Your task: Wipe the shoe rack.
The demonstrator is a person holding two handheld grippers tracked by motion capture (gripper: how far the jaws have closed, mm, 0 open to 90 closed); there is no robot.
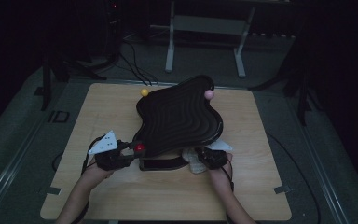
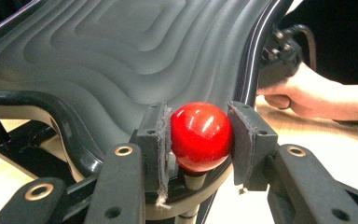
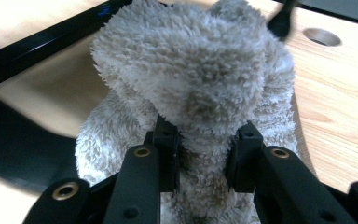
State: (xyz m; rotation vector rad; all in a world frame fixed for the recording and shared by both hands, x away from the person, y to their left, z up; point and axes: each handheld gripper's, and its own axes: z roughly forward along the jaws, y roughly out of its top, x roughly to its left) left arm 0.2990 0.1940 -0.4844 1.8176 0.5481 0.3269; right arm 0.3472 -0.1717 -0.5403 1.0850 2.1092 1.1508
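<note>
Your left claw (image 2: pixel 200 140) is clamped on the red ball (image 2: pixel 200 136), its two pads pressing the ball's sides; that ball stands on a short stem at the near-left corner of the black wavy tray (image 1: pixel 182 116). In the high view the left claw (image 1: pixel 127 148) sits just beside that corner, with the red ball (image 1: pixel 140 148) at its tips.

The tray is tilted, raised on a black frame (image 1: pixel 161 163) that rests on the wooden surface (image 1: pixel 256 186). Its ridged bowl, stepped in rings toward the middle, holds nothing that you can see.

Your right claw (image 3: pixel 204 154) is closed narrow on a grey fluffy cloth (image 3: pixel 191 74), the pile bunched between its pads and standing up ahead of them. In the high view the right claw (image 1: pixel 205 156) and the cloth (image 1: pixel 193 161) lie at the tray's near edge, touching or just beside the frame.

You can count three balls at the tray's rim: the red one, a yellow ball (image 1: pixel 144 92) at the far-left corner, and a pink ball (image 1: pixel 209 94) at the far-right corner. There is one tray and one cloth.

Bare wood lies open to the left, to the right and along the near edge of the surface; the tray's far rim comes close to the far edge.
</note>
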